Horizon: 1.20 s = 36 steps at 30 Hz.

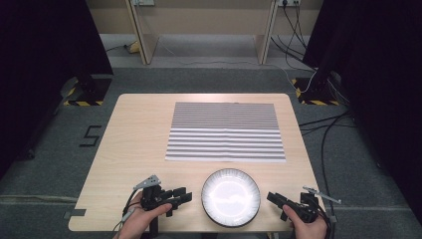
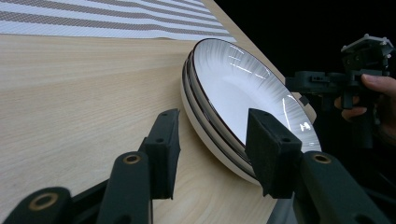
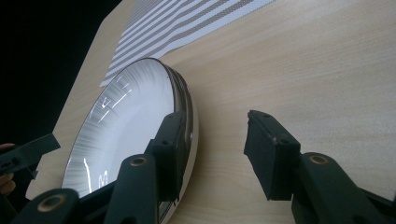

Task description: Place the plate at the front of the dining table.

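Pale wood-grain table (image 1: 129,144); round glossy ribbed plates (image 1: 231,197), stacked.

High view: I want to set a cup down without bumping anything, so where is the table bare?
Bare wood runs along the table's left side, beside the striped mat, and in a narrower strip on the mat's right. The near edge is crowded: the stacked plates sit between the left gripper and right gripper.

two stacked plates (image 1: 230,196), one striped mat (image 1: 225,132)
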Motion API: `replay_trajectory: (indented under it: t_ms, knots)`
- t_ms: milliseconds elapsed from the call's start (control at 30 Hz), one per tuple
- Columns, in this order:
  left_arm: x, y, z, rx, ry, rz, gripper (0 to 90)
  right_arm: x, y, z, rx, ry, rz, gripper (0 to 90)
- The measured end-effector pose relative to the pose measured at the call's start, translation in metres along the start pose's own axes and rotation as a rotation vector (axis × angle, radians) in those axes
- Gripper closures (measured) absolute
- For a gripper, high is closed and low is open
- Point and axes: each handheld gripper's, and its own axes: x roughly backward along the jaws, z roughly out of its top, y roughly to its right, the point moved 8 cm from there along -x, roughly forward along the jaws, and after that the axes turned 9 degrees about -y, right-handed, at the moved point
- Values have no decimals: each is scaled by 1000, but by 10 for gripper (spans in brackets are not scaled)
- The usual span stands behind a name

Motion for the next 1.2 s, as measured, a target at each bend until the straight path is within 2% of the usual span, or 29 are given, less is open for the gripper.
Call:
replay_trajectory:
  t_ms: [233,367,500,633,800,833,1000,1133,1200]
  knots:
    - [-10,6,2,-15,-25,2,563,-1,-13,8,40,-20,2,634]
    - [-16,10,4,-19,-45,-10,582,-4,-18,12,45,-36,2,642]
    - [-21,10,4,-15,-63,-1,608,-4,-24,17,64,-44,-5,642]
    - [-25,14,6,-12,-65,-13,608,-4,-25,18,56,-39,-1,641]
    - [-30,14,7,-8,-80,-2,614,-7,-28,16,60,-54,4,649]
    - [-33,11,5,11,-88,2,621,-9,-28,16,64,-54,4,651]
    - [-40,13,2,29,-105,2,622,-13,-28,14,57,-78,7,667]
    - [-43,12,1,20,-121,26,645,-16,-30,13,60,-91,6,682]
    - [-44,11,1,28,-130,35,661,-16,-31,12,60,-101,2,690]
